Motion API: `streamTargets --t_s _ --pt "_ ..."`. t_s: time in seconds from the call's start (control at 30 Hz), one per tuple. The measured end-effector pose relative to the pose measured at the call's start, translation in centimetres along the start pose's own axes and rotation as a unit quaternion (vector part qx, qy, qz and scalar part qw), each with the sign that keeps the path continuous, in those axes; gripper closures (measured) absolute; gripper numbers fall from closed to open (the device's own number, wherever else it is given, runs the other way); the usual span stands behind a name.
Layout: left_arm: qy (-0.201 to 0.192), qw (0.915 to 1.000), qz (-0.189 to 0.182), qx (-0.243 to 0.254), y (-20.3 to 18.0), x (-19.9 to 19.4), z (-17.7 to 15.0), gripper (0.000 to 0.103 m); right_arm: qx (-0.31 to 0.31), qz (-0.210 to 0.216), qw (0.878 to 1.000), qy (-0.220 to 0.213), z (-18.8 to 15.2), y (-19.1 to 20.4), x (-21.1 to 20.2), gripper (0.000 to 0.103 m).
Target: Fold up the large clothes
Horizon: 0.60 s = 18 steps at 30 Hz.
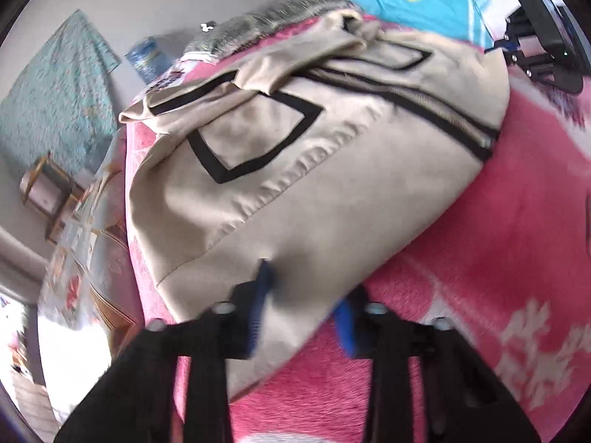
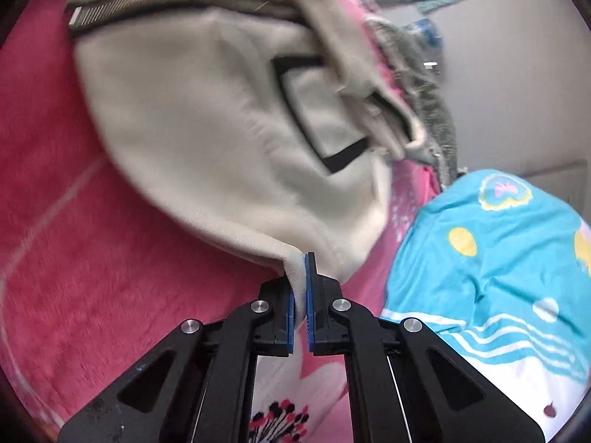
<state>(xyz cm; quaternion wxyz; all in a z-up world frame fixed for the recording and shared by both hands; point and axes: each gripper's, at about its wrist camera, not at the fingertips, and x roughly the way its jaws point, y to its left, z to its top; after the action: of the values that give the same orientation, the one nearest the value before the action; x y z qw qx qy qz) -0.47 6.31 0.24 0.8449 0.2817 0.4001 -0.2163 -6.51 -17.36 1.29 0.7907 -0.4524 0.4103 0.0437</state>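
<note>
The beige jacket (image 1: 303, 170) lies spread on a pink blanket (image 1: 498, 243) that covers the bed, its black zip (image 1: 413, 107) running down the middle and a black-edged pocket (image 1: 255, 136) on the panel nearer the left hand. Its long axis seems to run from the hem at the near edge, where both tools sit, away toward the bunched collar end by the wall.

The right gripper (image 2: 300, 288) is clamped on a corner of the jacket's hem — a tongue of pale cloth is pinched flat between the two blue pads (image 2: 309, 295) and pulled into a small peak. The left gripper (image 1: 303, 306) sits at the other hem corner with the cloth's edge passing between its fingers; the picture is smeared there, so I cannot tell whether the pads already press on the fabric or stand a little apart from it.

So the garment lies ahead of and beyond both tools, each at its own corner of the same edge. The likely next step, as I judge it, is to carry that hem forward over the body toward the collar; that needs both corners gripped, and the left one is the doubtful one.

A turquoise patterned cloth (image 2: 498, 258) lies just beside the jacket on the right hand's side, a grey garment (image 1: 266, 26) beyond the collar.
</note>
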Motion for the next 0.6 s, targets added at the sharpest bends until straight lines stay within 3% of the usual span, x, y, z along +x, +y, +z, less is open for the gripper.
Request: streamTargets --t_s 0.1,0.2,0.43,0.6 --pt "-0.013 0.9995 0.002 -0.03 0.4 -0.5 0.7 0.094 0.082 0.008 0.996 -0.034 0.9 -3.9 -1.1 0.099" --pt "-0.034 0.9977 0.004 -0.059 1.1 -1.4 1.9 0.096 0.139 0.009 0.989 -0.049 2.2 -6.5 -0.9 0.099" --pt "-0.069 0.9919 0.007 -0.107 4.1 -2.7 5.0 0.096 0.228 0.036 0.972 -0.052 3.1 -8.7 -0.4 0.099" --pt "-0.085 0.9896 0.014 -0.115 4.9 -2.6 6.3 0.096 0.274 0.059 0.958 -0.053 3.0 -9.9 0.4 0.098"
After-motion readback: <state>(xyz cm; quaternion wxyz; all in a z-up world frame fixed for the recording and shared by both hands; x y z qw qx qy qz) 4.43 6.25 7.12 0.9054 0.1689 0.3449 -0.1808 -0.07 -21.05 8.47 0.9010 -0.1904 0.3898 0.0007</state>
